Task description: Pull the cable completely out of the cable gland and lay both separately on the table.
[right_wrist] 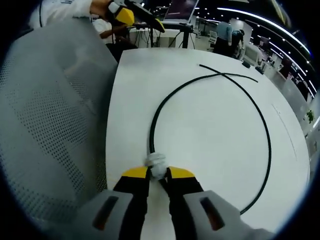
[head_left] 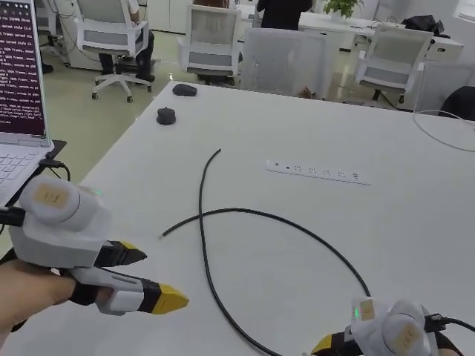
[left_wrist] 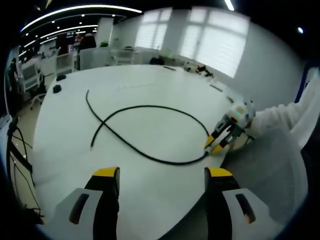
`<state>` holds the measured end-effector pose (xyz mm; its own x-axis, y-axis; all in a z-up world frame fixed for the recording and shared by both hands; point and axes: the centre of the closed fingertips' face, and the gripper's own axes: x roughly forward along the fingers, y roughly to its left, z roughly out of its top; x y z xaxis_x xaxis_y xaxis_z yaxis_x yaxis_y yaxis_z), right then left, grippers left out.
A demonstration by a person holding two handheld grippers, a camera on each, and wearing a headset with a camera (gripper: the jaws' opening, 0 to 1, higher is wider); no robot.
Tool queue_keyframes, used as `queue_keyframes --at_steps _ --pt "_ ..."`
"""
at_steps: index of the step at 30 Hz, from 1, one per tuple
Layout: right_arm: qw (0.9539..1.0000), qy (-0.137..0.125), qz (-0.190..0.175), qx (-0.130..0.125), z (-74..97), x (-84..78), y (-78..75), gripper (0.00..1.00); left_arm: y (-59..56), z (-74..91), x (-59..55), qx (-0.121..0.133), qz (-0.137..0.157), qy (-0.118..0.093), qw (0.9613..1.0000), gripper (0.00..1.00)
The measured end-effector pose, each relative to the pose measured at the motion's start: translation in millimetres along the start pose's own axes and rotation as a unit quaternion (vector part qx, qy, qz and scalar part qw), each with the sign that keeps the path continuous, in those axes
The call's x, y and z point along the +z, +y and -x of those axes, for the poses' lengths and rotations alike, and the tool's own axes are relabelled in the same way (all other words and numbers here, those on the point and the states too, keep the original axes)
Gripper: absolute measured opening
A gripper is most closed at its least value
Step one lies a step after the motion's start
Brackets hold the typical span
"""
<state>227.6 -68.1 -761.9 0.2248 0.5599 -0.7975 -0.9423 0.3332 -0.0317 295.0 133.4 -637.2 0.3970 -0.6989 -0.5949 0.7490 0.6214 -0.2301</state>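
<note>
A long black cable [head_left: 245, 211] lies in a crossed loop on the white table [head_left: 401, 222]. In the right gripper view its near end runs into a small white cable gland [right_wrist: 156, 162], and my right gripper [right_wrist: 158, 175] is shut on that gland at the table's near edge. The same gripper [head_left: 326, 345] sits at the bottom right of the head view. My left gripper [head_left: 152, 276] hovers open at the lower left, holding nothing, apart from the cable. In the left gripper view its yellow tips [left_wrist: 162, 174] frame the cable loop [left_wrist: 145, 106], with the right gripper [left_wrist: 224, 136] beyond.
A white power strip [head_left: 319, 172] lies beyond the loop. Two dark mice [head_left: 166, 115] rest near the far left edge, and an open laptop [head_left: 18, 81] stands at the left. A grey mesh chair back [right_wrist: 50, 125] is close beside the right gripper. Office chairs stand behind the table.
</note>
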Motion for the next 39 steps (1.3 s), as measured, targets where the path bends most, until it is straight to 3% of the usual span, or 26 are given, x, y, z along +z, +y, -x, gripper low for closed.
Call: queue_keyframes --at_steps 7,11,17,20,22,25,30,39 --pt "0.9999 0.004 -0.006 -0.013 10.7 12.3 0.1 0.12 -7.4 1.7 13.0 -0.012 -0.018 -0.028 0.9994 0.63" --pt "0.9998 0.000 -0.001 -0.018 18.0 23.4 -1.9 0.12 -6.8 0.2 9.1 -0.009 -0.027 -0.017 0.9995 0.63" --pt "0.9995 -0.016 -0.006 -0.026 33.8 49.2 -4.5 0.12 -13.9 1.3 16.9 -0.021 -0.034 -0.036 0.9986 0.59" --pt "0.9995 -0.019 -0.002 -0.024 39.1 64.2 -1.7 0.12 -13.0 0.8 12.7 -0.019 -0.033 -0.024 0.9990 0.57" --pt "0.9995 -0.014 0.015 -0.024 41.2 69.8 -0.7 0.12 -14.5 0.7 15.0 -0.022 -0.034 -0.029 0.9987 0.57" --pt "0.9990 -0.017 0.032 -0.027 46.5 86.2 1.7 0.12 -24.3 0.5 22.7 -0.046 -0.033 -0.047 0.9973 0.54" --pt "0.9988 -0.032 0.028 -0.026 52.9 111.8 5.8 0.12 -36.7 -0.2 26.1 -0.069 -0.043 -0.053 0.9952 0.50" --pt "0.9958 -0.061 0.062 -0.027 64.6 154.4 15.9 0.11 -53.5 0.2 33.4 -0.109 -0.035 -0.071 0.9909 0.44"
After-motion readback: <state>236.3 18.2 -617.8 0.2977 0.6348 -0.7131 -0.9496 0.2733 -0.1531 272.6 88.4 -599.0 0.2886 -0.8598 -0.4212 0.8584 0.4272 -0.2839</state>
